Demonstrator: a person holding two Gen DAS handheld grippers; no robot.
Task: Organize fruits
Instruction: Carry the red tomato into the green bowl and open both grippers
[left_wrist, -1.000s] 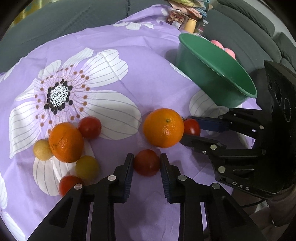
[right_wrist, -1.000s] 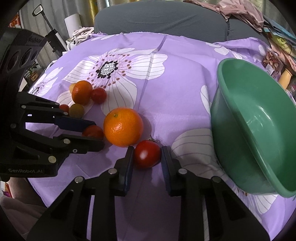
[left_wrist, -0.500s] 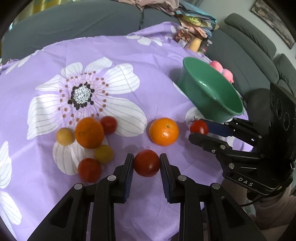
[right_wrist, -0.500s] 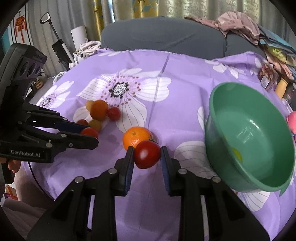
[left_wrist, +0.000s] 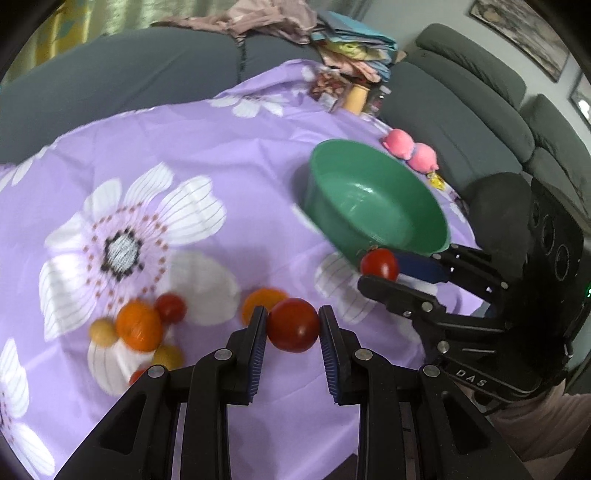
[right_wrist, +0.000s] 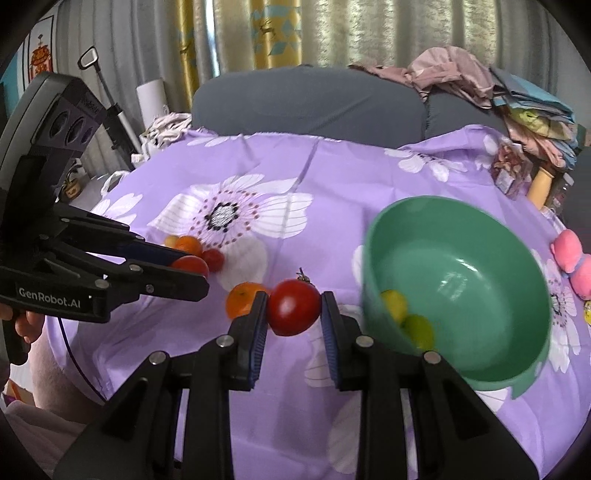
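While the loose fruit cluster (left_wrist: 140, 328) is sitting on the purple cloth (left_wrist: 221, 147) at left, the left gripper (left_wrist: 291, 328) is clamping a dark tomato (left_wrist: 293, 325) and the right gripper (right_wrist: 293, 314) is clamping a stemmed tomato (right_wrist: 293, 312), both lifted clear. Next, I judge, both are needing carrying over the green bowl (right_wrist: 517, 236), then releasing beside its 2 yellowish fruits (right_wrist: 406, 317).

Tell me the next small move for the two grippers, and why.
Probably carry the right gripper over the green bowl first. It is shut on a red tomato beside the rim, and the bowl already holds yellow-green fruit. The left gripper, shut on another tomato, sits farther away.
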